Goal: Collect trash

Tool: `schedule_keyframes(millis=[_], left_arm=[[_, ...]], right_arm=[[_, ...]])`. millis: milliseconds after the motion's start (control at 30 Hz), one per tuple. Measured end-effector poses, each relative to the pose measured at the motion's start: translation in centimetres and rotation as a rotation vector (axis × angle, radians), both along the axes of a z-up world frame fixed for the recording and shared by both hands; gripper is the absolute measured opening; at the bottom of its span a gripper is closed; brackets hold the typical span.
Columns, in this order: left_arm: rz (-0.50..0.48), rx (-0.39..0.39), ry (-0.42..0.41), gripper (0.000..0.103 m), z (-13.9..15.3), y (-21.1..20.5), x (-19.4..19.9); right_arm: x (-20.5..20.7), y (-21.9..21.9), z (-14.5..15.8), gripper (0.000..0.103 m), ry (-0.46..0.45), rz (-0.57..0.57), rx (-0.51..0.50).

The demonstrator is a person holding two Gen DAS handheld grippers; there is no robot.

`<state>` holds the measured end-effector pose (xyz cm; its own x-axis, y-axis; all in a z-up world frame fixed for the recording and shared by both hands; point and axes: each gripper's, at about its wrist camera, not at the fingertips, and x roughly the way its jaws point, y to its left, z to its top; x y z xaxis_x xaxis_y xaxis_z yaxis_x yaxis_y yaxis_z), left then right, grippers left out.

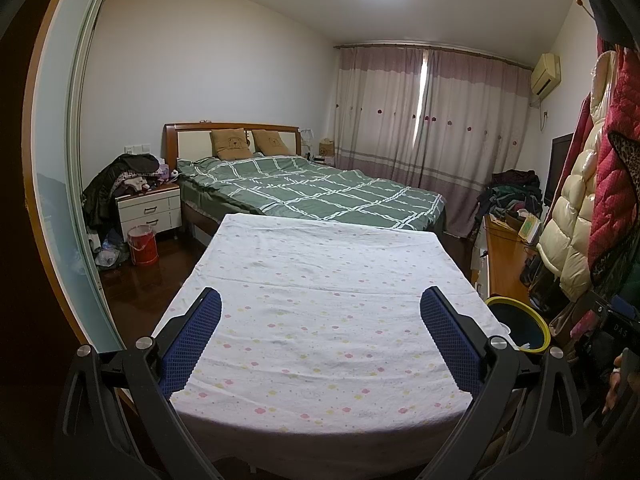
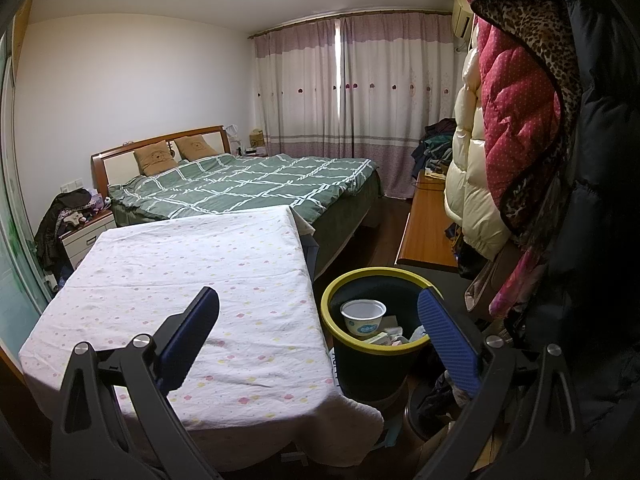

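A dark trash bin with a yellow rim (image 2: 374, 354) stands right of a table covered by a white flowered cloth (image 2: 180, 280). Inside the bin lie a white plastic cup (image 2: 363, 316) and several bits of paper and wrapper (image 2: 394, 336). The bin also shows at the right in the left wrist view (image 1: 520, 326). My left gripper (image 1: 320, 320) is open and empty above the cloth (image 1: 320, 300). My right gripper (image 2: 320, 320) is open and empty, its right finger over the bin's rim. I see no trash on the cloth.
A bed with a green checked cover (image 1: 312, 192) lies beyond the table. A white nightstand piled with clothes (image 1: 148, 208) and a red bucket (image 1: 143, 245) stand at the left. Coats (image 2: 516, 120) hang at the right over a wooden desk (image 2: 426, 228).
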<state>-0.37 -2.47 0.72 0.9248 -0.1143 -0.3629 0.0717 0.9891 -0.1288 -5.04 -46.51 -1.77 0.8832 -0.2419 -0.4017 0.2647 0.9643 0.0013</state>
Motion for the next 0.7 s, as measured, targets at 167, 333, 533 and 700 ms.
schedule_keyframes(millis=[167, 333, 533, 700], left_arm=[[0.005, 0.001, 0.002, 0.098, -0.29, 0.05, 0.12], [0.010, 0.006, 0.004, 0.098, -0.42, -0.06, 0.29], [-0.004, -0.002, 0.014, 0.098, -0.67, 0.01, 0.62], [-0.003, -0.003, 0.019, 0.098, -0.86, 0.06, 0.82]], right_arm=[[0.04, 0.02, -0.02, 0.095, 0.000, 0.000, 0.000], [0.02, 0.04, 0.00, 0.095, 0.000, 0.000, -0.001], [0.03, 0.03, -0.01, 0.095, 0.001, 0.000, 0.000], [0.03, 0.03, 0.01, 0.095, 0.000, 0.000, 0.000]])
